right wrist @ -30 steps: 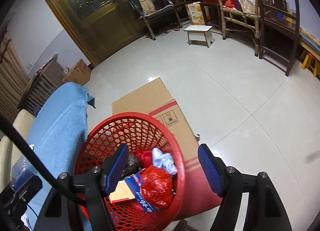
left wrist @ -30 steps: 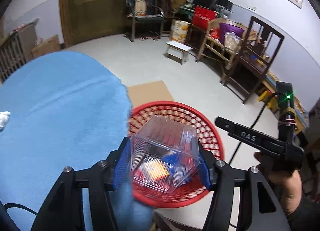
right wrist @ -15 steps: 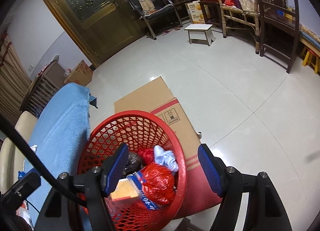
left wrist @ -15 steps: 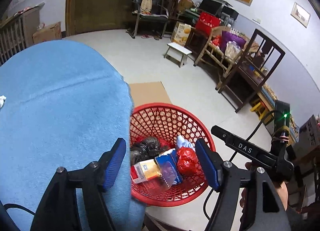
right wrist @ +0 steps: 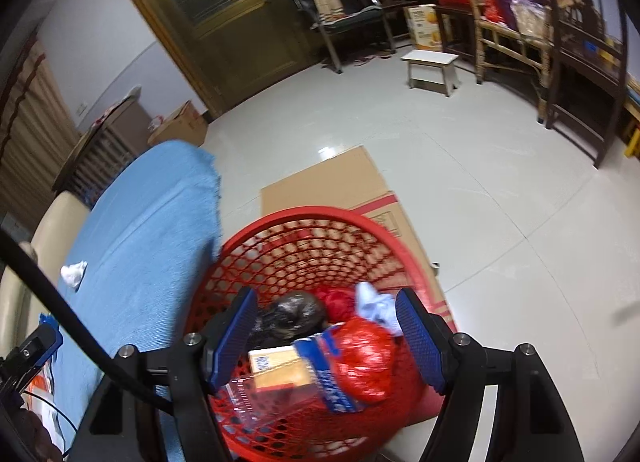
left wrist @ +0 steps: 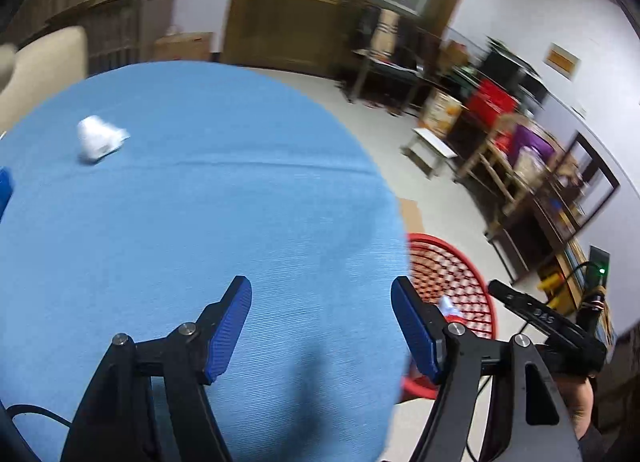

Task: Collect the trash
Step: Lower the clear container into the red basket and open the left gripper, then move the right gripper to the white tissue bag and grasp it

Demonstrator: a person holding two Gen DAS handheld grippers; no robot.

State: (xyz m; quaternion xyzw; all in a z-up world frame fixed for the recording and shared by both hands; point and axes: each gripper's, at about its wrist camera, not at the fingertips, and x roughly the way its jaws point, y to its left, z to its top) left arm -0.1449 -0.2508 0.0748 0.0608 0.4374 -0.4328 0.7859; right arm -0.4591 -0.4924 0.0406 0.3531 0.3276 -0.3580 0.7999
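Observation:
My left gripper (left wrist: 321, 322) is open and empty above the blue cloth (left wrist: 192, 230). A crumpled white paper (left wrist: 98, 138) lies on the cloth far ahead to the left; it also shows in the right wrist view (right wrist: 74, 273). The red mesh basket (left wrist: 452, 274) stands right of the cloth. My right gripper (right wrist: 326, 336) is open and empty just above the basket (right wrist: 304, 222), which holds a red bag (right wrist: 360, 358), a black bag (right wrist: 292, 314), a small carton (right wrist: 280, 366) and a clear plastic box (right wrist: 256, 402).
A flattened cardboard box (right wrist: 340, 186) lies on the floor under the basket. A small white stool (right wrist: 432, 66), chairs (right wrist: 344, 18) and wooden furniture (right wrist: 516, 34) line the far wall. A beige sofa arm (left wrist: 40, 66) sits beyond the cloth.
My left gripper opened and dropped the clear plastic box into the basket, then swung left over the blue cloth. The right gripper stayed over the basket.

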